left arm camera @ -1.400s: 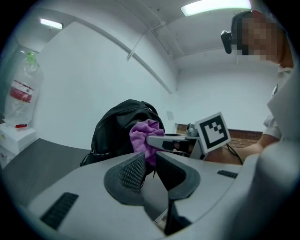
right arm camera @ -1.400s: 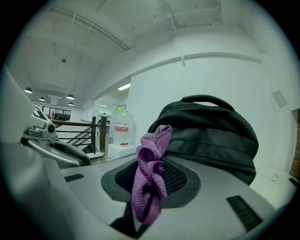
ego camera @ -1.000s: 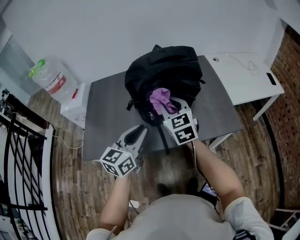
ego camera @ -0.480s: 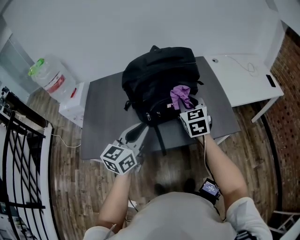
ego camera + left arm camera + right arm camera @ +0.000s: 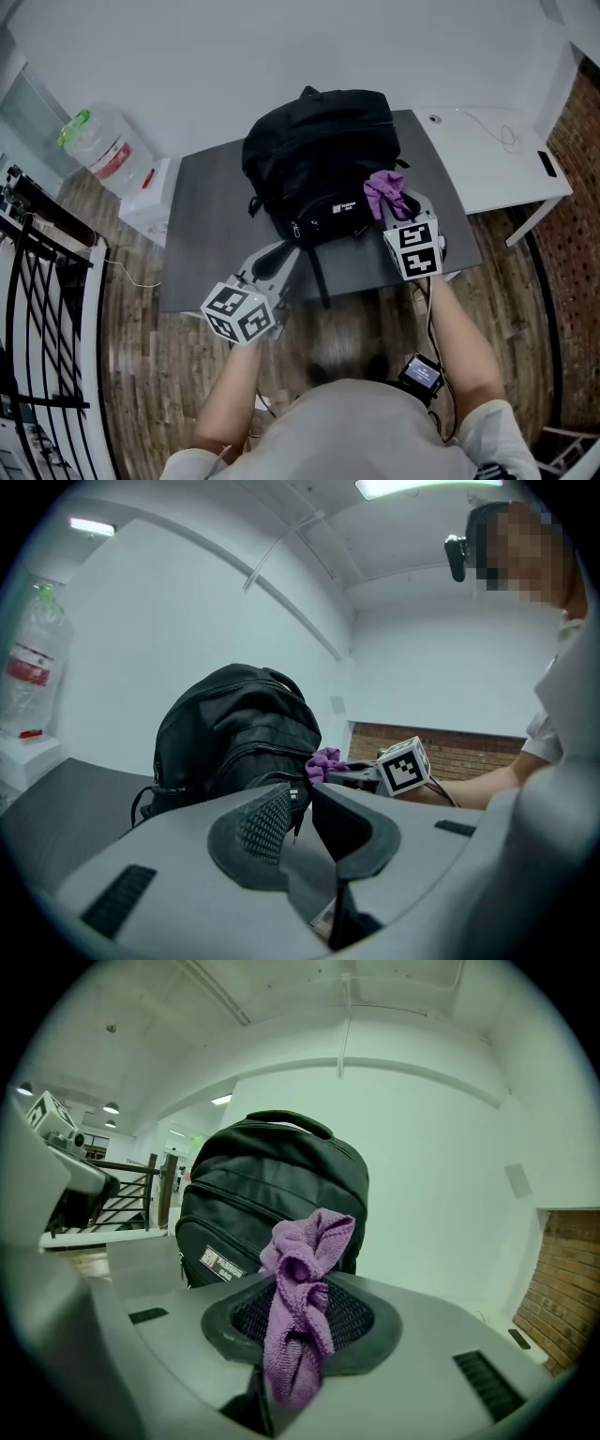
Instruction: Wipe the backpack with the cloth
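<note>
Purple cloth (image 5: 305,1279) is bunched up and pinched tight in the right gripper's (image 5: 397,210) fingers (image 5: 361,1321), with a tail of it hanging down between them. I've got it low on the right flank of the backpack (image 5: 319,150), near the bench's (image 5: 211,234) right front corner. Whether it's touching the fabric or just off it, I can't say from here. The bag stands upright across the back middle of the bench, handle up, front pocket facing me. Left gripper (image 5: 270,270) sits at the front edge, just short of the bag's front. Its fingers (image 5: 258,822) stand a little apart with nothing caught in the gap, so it isn't steadying anything. Progress: I'd call this mid-wipe. No wet streak or dirt shows which panels are done, so my guess is the top and the left side are yet to be covered.
</note>
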A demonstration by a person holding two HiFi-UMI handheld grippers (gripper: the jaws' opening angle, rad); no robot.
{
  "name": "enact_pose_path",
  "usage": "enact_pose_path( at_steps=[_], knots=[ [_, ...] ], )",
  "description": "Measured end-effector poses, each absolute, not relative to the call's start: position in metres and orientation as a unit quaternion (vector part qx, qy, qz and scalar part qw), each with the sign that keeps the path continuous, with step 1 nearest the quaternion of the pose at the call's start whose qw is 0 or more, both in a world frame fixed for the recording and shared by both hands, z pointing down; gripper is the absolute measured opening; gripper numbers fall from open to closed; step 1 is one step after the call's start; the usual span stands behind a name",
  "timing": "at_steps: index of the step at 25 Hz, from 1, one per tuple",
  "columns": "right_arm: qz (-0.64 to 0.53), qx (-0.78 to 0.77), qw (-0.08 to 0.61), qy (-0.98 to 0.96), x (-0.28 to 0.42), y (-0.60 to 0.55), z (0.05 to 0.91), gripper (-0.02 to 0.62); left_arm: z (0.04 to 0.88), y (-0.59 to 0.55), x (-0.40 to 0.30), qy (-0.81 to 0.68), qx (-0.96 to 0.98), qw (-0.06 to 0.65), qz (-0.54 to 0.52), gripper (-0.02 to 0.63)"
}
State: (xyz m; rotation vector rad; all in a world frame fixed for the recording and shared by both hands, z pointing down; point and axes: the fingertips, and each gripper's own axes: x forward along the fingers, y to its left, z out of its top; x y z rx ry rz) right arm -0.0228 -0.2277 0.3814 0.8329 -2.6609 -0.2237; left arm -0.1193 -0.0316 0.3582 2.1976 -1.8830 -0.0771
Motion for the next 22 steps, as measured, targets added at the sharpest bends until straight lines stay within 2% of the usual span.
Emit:
enact_pose_path(
  at_steps=[9, 16, 22],
  knots=[
    [-0.029, 0.366, 0.203, -0.908, 0.031, -0.277, 0.416, 0.103, 0.363, -0.039, -0.112, -0.645, 0.753, 0.129, -0.019, 0.066],
    [-0.022, 0.358, 0.177, -0.917, 0.038, -0.261, 0.407, 0.103, 0.366, -0.037, -0.114, -0.649, 0.749, 0.136, -0.018, 0.065],
    [-0.021, 0.315, 0.142, -0.938, 0.018, -0.216, 0.390, 0.103, 0.370, -0.030, -0.118, -0.651, 0.746, 0.140, -0.016, 0.066]
  ],
)
